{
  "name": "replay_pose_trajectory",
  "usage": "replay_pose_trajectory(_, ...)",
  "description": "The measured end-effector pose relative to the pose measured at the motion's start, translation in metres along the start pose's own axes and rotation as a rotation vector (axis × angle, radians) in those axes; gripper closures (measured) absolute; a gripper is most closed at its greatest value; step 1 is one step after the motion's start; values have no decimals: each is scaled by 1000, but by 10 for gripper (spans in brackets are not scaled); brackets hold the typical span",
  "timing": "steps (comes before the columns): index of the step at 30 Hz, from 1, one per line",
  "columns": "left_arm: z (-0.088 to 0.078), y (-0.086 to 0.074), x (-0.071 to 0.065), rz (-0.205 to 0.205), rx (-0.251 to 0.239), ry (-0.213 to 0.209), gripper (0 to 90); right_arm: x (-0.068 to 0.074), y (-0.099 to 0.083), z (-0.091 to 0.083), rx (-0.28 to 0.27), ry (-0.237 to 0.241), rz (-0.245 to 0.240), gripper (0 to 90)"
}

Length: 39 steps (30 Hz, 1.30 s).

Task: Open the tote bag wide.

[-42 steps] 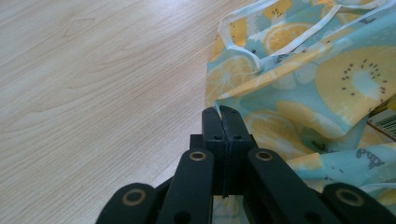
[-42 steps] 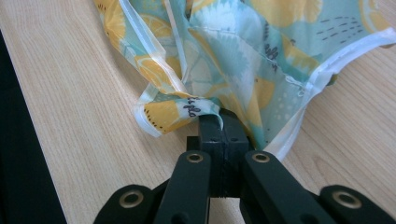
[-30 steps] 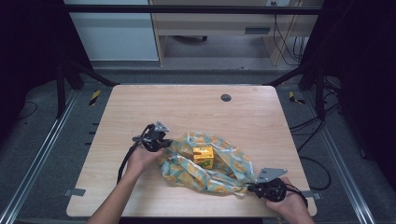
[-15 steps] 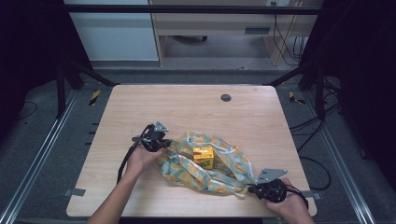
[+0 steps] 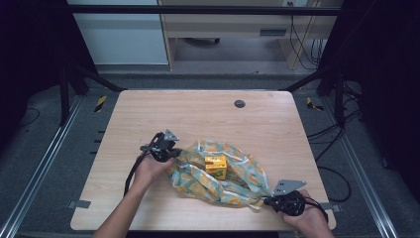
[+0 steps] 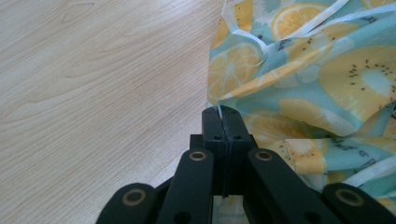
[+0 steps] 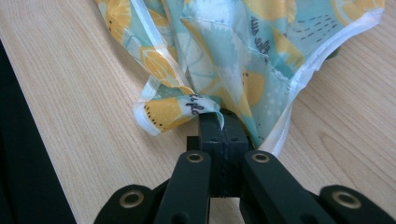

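A teal cloth printed with orange and kiwi slices (image 5: 233,181) lies crumpled on the wooden table (image 5: 208,119). A small yellow box (image 5: 216,165) sits in its middle. My left gripper (image 5: 174,152) is shut on the cloth's left edge; in the left gripper view the black jaws (image 6: 220,112) pinch the cloth (image 6: 299,79) at its hem. My right gripper (image 5: 267,201) is shut on the cloth's near right corner, close to the table's front edge. In the right gripper view the jaws (image 7: 219,116) clamp a bunched fold of the cloth (image 7: 233,51).
A round dark cable port (image 5: 239,103) sits in the tabletop at the back. The table's front edge (image 7: 28,140) runs close beside the right gripper. Bare wood lies behind and left of the cloth. Dark frame posts stand at both sides.
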<state>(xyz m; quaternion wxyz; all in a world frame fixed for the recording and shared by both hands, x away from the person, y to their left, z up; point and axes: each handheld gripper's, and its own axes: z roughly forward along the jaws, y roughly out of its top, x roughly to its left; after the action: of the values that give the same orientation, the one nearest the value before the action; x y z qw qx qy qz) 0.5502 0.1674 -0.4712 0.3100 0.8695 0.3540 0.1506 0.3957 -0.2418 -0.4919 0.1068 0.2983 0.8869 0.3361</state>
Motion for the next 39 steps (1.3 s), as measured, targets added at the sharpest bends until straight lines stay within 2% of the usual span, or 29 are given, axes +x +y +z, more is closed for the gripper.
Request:
replay_pose_trajectory(3,-2,0,-1,9,-4,-3,900,0,0,0,2,-3,-1,900)
replay_pose_trajectory(9,-12,0,-1,3,-33,-21,890,0,1,-2,-34,2,-3,900)
replay_pose_trajectory(12,-17,1,-3,14,-39,-31,869,0,2,-4,-50,-2,8,876)
replay_pose_trajectory(14,-20,2,-6,25,-42,-27,819,-1,2,-6,-64,-7,15,824)
replay_pose_trajectory(16,-24,3,-7,22,-53,-9,721,-1,3,-8,-74,-6,19,743)
replay_pose_trajectory(17,-24,3,-7,22,-53,-9,686,-1,3,-8,-74,-6,19,743)
replay_pose_trajectory(18,-26,3,-7,17,-66,-2,643,0,4,-10,-78,-6,23,656)
replay_pose_trajectory(19,-31,5,-9,-5,-86,15,600,1,5,-12,-82,-10,22,610)
replay_pose_trajectory(20,-35,6,-10,-10,-94,23,568,1,6,-13,-82,-10,21,569)
replay_pose_trajectory(24,-44,10,-15,-22,-118,27,491,5,10,-21,-94,-30,24,422)
replay_pose_trajectory(25,-46,12,-17,-25,-122,35,491,5,10,-21,-94,-30,24,422)
replay_pose_trajectory(26,-52,15,-21,-30,-133,39,453,6,13,-26,-108,-43,24,347)
replay_pose_trajectory(30,-59,18,-25,-44,-149,53,389,7,16,-33,-125,-62,23,288)
replay_pose_trajectory(32,-61,18,-29,-63,-143,79,362,7,22,-38,-141,-66,32,253)
replay_pose_trajectory(33,-61,18,-30,-77,-144,82,311,7,30,-42,-161,-68,26,230)
replay_pose_trajectory(35,-59,17,-32,-91,-139,89,258,6,34,-42,-169,-67,22,217)
replay_pose_trajectory(36,-55,16,-33,-106,-130,88,235,3,47,-42,-183,-68,23,200)
replay_pose_trajectory(38,-52,16,-34,-116,-120,88,218,-1,60,-39,-192,-73,25,203)
replay_pose_trajectory(39,-52,16,-34,-116,-120,88,209,-1,60,-39,-192,-73,25,203)
